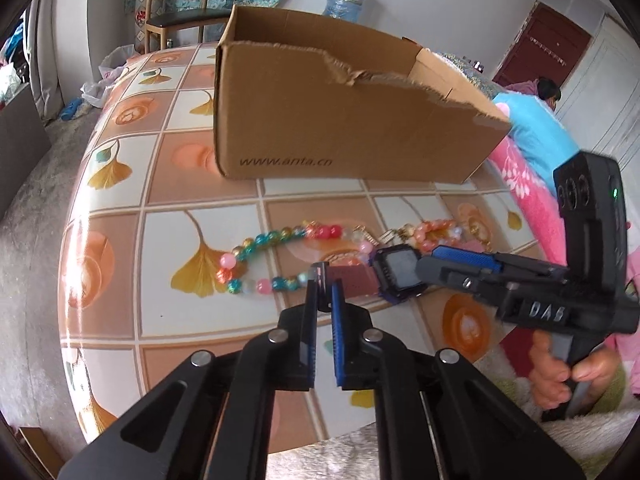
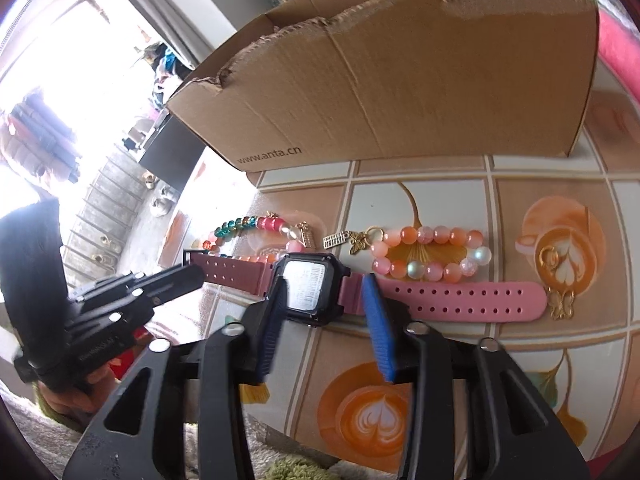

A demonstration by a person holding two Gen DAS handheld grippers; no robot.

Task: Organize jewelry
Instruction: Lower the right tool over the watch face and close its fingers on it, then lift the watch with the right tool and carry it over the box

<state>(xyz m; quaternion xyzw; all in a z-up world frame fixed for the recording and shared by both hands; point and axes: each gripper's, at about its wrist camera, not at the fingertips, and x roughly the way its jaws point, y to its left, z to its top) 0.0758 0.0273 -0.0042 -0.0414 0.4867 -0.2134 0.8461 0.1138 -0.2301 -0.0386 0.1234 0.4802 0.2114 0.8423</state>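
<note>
A watch [image 2: 308, 288] with a black square case and a pink strap [image 2: 460, 300] lies flat on the patterned tabletop [image 1: 200, 216]. My right gripper [image 2: 324, 286] is open and straddles the case; its right pad [image 2: 376, 312] stands clear of it. My left gripper [image 1: 326, 280] is shut on the buckle end of the darker strap half [image 1: 354, 280]. In the right wrist view the left gripper [image 2: 196, 276] comes in from the left. The watch [image 1: 398, 274] and the right gripper [image 1: 430, 266] also show in the left wrist view.
An open cardboard box [image 1: 340, 120] with a torn rim stands just behind the jewelry. A multicoloured bead bracelet [image 1: 260, 244], a peach bead bracelet [image 2: 428, 252] and gold charms [image 2: 358, 242] lie beside the watch. A person in blue [image 1: 536, 128] sits far right.
</note>
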